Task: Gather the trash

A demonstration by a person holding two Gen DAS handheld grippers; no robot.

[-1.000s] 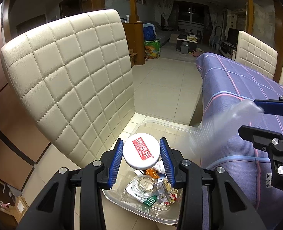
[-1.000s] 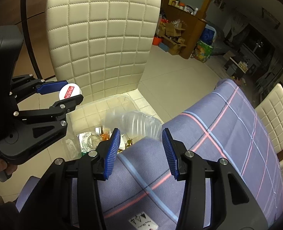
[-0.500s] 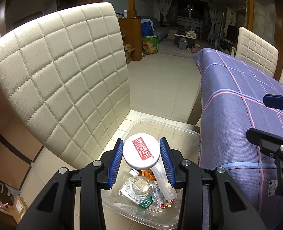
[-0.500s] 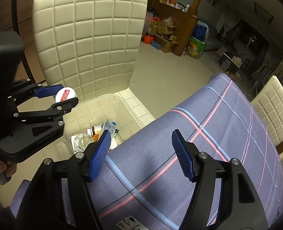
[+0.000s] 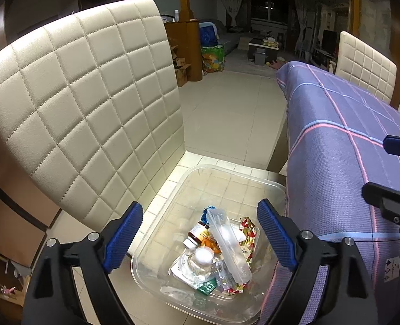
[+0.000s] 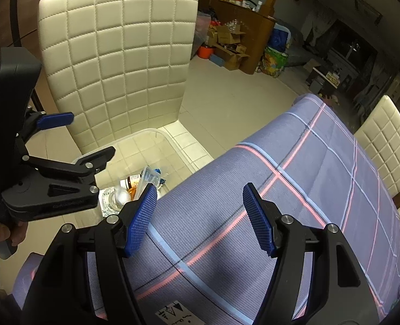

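left gripper hangs tilted downward, its jaws just sprung wide with nothing between them; right gripper alongside, also tilted down, jaws parted, empty.

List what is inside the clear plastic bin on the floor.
The clear bin holds a clear plastic bottle, a small brown bottle, a white-capped jar and wrappers. Whatever lies beneath the pile is covered.
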